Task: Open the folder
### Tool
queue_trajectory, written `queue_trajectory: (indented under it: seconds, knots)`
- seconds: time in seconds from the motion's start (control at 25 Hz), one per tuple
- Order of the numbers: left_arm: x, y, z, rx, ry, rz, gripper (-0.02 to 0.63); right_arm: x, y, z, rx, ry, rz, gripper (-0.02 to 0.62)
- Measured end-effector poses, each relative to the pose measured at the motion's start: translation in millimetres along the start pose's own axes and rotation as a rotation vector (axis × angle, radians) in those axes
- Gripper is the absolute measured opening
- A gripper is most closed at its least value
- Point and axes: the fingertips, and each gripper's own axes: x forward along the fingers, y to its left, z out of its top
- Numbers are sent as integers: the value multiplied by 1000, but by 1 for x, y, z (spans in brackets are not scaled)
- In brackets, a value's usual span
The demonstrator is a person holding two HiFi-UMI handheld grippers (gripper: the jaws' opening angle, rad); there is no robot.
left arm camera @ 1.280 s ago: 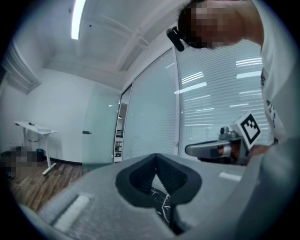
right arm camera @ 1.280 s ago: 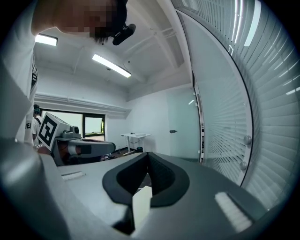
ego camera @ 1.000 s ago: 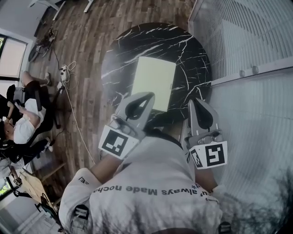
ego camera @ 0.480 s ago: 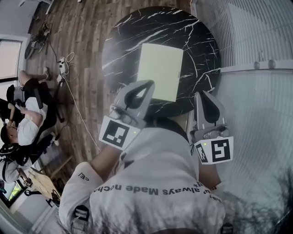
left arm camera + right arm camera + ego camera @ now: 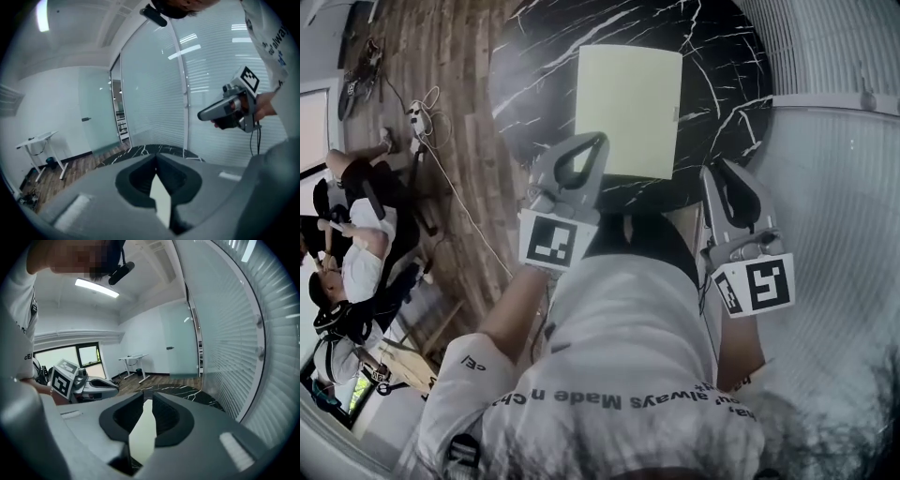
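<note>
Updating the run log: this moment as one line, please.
folder: closed, flat on table, untouched | left gripper: jaws shut, empty | right gripper: jaws opening, nothing between

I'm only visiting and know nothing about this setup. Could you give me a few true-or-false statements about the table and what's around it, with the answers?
1. The folder lies flat on the round table. True.
2. The table top is plain white. False: it is black with white veins.
3. One tool is gripping the folder. False: the left tool, jaws together, and the right tool, jaws opening, both have nothing between them.
4. Another person sits off to the left, by the wooden floor. True.
5. The folder is red. False: it is pale yellow-green.
</note>
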Motion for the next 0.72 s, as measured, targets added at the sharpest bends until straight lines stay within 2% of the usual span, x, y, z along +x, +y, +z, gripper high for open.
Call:
queue_trajectory:
  seconds: [0.36, 0.52, 0.72]
  knots:
    - [53, -20, -104, 71, 177, -52, 3, 33, -24, -84, 110, 92, 23, 119]
    - [69, -22, -144, 120, 245, -44, 2, 51, -29, -121, 142, 119, 42, 148]
    - [83, -27, -193, 137, 332, -45, 3, 72, -32, -161, 200, 142, 61, 181]
